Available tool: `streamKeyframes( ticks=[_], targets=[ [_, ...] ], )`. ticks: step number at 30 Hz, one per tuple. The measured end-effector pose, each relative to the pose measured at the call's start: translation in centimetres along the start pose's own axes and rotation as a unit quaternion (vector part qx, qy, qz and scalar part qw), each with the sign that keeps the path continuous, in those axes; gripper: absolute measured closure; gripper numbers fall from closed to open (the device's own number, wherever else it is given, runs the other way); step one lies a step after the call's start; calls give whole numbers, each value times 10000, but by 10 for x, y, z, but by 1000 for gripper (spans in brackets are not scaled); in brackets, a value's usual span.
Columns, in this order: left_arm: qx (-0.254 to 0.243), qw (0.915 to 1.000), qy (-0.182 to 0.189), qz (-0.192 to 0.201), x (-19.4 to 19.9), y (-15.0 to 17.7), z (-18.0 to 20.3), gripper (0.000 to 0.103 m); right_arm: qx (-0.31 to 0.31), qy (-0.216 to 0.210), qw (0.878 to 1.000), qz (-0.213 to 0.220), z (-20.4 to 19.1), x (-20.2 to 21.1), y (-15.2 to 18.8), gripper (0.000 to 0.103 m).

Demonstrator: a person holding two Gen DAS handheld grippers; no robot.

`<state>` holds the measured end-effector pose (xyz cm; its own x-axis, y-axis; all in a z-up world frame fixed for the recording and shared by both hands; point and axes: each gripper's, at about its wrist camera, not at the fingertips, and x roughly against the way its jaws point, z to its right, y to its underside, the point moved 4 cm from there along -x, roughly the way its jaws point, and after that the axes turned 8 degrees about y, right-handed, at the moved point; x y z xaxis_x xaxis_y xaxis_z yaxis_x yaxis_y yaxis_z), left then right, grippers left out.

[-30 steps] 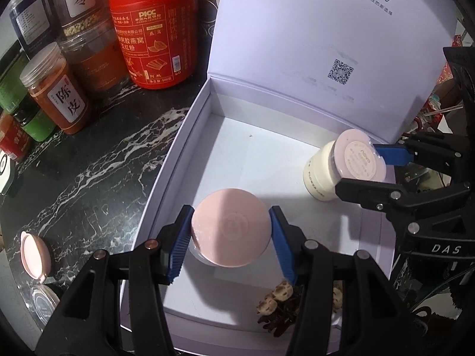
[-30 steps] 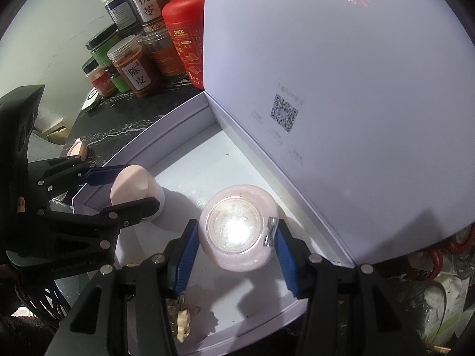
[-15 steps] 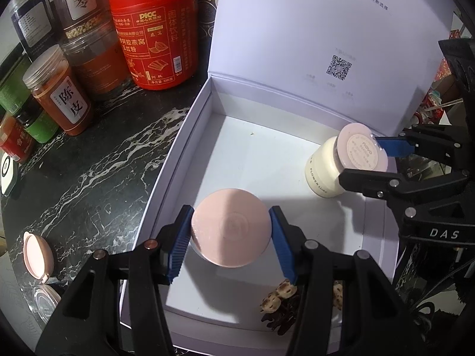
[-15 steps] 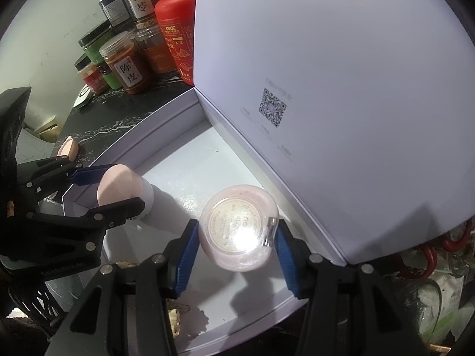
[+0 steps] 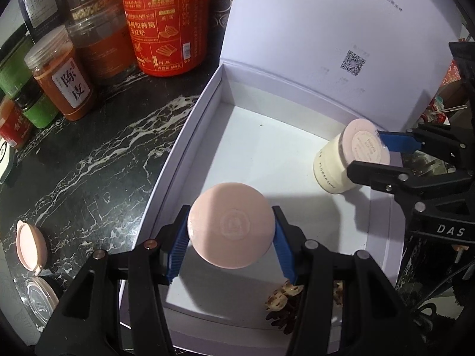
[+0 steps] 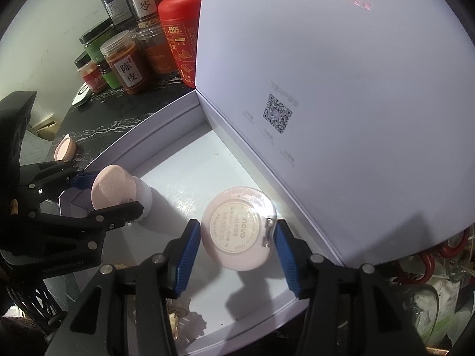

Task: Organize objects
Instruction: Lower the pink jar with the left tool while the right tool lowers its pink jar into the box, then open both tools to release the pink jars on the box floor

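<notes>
An open white gift box (image 5: 190, 136) lies on a black marble counter, its lid (image 5: 326, 29) standing upright at the back. Over the box's near left part, my left gripper (image 5: 231, 216) is shut on a jar with a round pink lid (image 5: 231, 231). In the right wrist view the same gripper (image 6: 112, 191) and jar (image 6: 114, 187) appear at the left. My right gripper (image 6: 237, 225) is shut on a tilted cream jar whose labelled pink base (image 6: 237, 231) faces the camera, close to the lid. The left wrist view shows that cream jar (image 5: 332, 169) low over the box's right side.
Several food jars and a red canister (image 5: 166, 20) crowd the counter behind the box's left side. An open pink compact (image 5: 29, 243) lies on the counter at the near left. A small brown dried cluster (image 5: 282, 299) sits in the box's near corner.
The left gripper and its jar have drifted slightly left in the right wrist view. The glare on the cream jar's base has faded. Both grips hold as before.
</notes>
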<state>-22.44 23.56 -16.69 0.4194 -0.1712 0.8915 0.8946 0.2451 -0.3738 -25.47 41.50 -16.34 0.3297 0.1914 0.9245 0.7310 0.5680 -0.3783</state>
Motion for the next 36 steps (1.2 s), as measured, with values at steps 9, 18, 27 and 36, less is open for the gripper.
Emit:
streamKeyframes(
  ticks=[9, 18, 27, 36],
  targets=[
    [64, 10000, 25, -31, -5, 0, 0, 53, 51, 58, 10000, -33, -1, 0, 0, 50],
    [47, 9999, 75, -120, -9, 3, 7, 51, 44, 102, 9999, -17, -3, 6, 1, 48],
    [150, 9999, 2, 23, 2, 1, 11, 49, -69, 270, 9995, 121, 2, 27, 7, 43],
    [94, 9996, -107, 248, 26, 5, 25, 40, -192, 366, 9990, 167, -3, 53, 21, 42]
  ],
)
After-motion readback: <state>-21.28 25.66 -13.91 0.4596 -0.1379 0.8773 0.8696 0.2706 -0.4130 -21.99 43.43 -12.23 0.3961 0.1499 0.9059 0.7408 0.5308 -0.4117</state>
